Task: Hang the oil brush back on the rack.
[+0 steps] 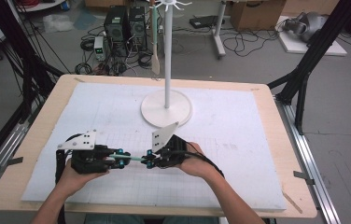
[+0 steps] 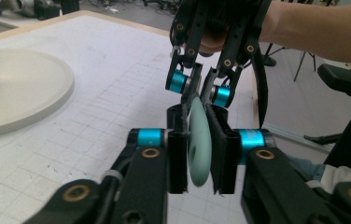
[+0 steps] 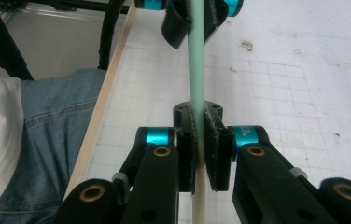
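Observation:
A slim mint-green utensil (image 1: 134, 159) hangs level just above the white mat, held at both ends. My left gripper (image 1: 121, 157) is shut on its flat rounded end (image 2: 200, 140), which has a small hole. My right gripper (image 1: 150, 160) faces it from the other side and is shut on the thin shaft (image 3: 195, 70). In the left gripper view the right gripper (image 2: 200, 91) pinches the utensil just beyond my own jaws. In the right gripper view the left gripper (image 3: 194, 18) clamps the shaft at the top, and the shaft looks paler below my pads.
A white stand with a round base (image 1: 166, 108) and a tall pole (image 1: 168, 51) rises at the mat's far middle; a wooden spoon (image 1: 155, 63) hangs from its top hooks. The wooden table edge (image 3: 103, 107) and the person's lap lie close by the right gripper.

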Motion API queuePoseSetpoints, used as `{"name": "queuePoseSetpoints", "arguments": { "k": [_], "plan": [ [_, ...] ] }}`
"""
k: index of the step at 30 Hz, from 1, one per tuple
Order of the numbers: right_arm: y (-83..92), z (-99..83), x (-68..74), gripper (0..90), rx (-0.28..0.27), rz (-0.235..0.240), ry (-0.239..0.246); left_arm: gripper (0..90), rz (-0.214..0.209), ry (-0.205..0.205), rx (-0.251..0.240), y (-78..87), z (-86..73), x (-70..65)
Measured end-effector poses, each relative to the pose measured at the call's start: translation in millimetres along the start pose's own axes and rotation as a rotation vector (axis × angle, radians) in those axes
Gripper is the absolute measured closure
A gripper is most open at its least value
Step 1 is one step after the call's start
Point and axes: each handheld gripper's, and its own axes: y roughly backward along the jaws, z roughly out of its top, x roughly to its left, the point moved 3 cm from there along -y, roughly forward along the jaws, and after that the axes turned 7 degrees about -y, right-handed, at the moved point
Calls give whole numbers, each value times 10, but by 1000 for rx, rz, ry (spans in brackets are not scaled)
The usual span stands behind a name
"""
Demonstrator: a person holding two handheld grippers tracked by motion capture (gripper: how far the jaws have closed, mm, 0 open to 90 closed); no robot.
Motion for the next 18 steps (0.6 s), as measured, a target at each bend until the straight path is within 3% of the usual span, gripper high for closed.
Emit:
{"name": "queuePoseSetpoints", "arguments": {
  "k": [5, 10, 18],
  "plan": [
    [-18, -6, 0, 841, 13, 6, -1, 826, -19, 9, -4, -13, -5, -9],
    [-12, 0, 2, 808, 44, 6, -28, 829, -7, 3, 16, -22, -16, -10],
    [-56, 28, 7, 812, 92, 7, -19, 829, -10, -4, 21, -24, -3, -23]
  ]
}}
